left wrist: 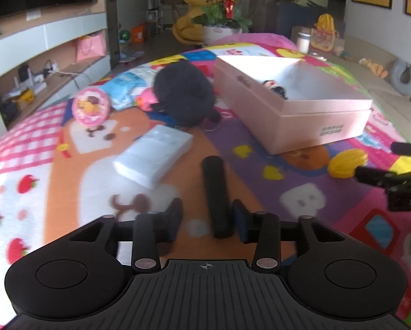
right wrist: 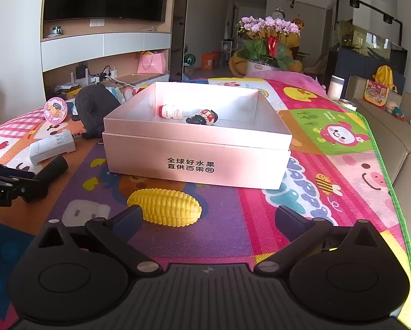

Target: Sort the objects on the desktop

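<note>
A bench covered by a bright cartoon play mat [right wrist: 342, 143] carries scattered toys and an open pink box [right wrist: 197, 162].

At the far left a round pink toy [left wrist: 91, 106] stands on edge beside a black plush toy [left wrist: 184, 95]. In front of them lies a flat white plastic case [left wrist: 153, 155], and next to it a black cylinder [left wrist: 215, 195] rests on the mat.

The left tongs [left wrist: 206, 221] hang over the near end of that cylinder, partly parted, one finger on each side of it. The right finger looks close against it; the left one stands clear, so nothing is gripped. They appear lined up to take the cylinder next.

In the middle sits the box, the likely place for sorted things. A small white bottle [right wrist: 171, 111] and a small black and red figure [right wrist: 204, 117] lie inside, near its back wall.

Right of the cylinder, just before the box's front, a yellow toy corn cob [right wrist: 165, 206] lies on its side. The right tongs [right wrist: 208, 217] are spread wide and empty, the left finger just beside the cob's near end, seemingly waiting to close on it.
</note>
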Tool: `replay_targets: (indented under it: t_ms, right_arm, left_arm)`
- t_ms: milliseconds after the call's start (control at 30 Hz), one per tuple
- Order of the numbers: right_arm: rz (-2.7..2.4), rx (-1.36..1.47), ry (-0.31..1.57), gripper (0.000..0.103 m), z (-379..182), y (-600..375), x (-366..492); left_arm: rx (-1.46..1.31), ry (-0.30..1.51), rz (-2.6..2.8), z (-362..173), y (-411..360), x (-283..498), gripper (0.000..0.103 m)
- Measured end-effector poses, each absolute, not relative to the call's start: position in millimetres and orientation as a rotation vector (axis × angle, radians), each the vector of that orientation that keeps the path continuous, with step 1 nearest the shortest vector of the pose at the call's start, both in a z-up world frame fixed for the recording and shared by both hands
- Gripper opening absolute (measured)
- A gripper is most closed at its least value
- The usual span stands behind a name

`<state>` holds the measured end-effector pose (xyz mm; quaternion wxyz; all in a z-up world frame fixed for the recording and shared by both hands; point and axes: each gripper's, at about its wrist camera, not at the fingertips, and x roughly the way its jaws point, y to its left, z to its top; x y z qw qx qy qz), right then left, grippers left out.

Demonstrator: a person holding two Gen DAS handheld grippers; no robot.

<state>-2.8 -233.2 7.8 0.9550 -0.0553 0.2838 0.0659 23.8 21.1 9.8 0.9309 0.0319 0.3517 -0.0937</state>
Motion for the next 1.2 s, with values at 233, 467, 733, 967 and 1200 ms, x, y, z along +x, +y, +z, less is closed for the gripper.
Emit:
replay_targets:
  t_ms: [233, 467, 733, 967, 1200]
  right_arm:
    - [0.135, -0.115, 0.581, 0.103, 7, -233, -2]
    - [0.121, -0.123, 0.633, 0.103, 8, -227, 1]
    - [0.231, -0.024, 0.768, 0.103, 3, -213, 7]
    - [0.223, -0.077, 0.760, 0.103, -1, -205, 5]
    - [0.214, -0.069, 0.759, 0.103, -1, -207, 4]
  left_arm:
    - [0.112, 0.678, -0.089, 18, 46, 24, 0.087]
    - [0.105, 0.685, 0.022, 25, 63, 22, 0.088]
    - [0.066, 0.737, -0.058, 17, 52, 12, 0.089]
    - [0.146, 0.740, 0.020, 19, 70, 17, 0.097]
    - [0.090, 0.722, 0.180, 30, 95, 22, 0.096]
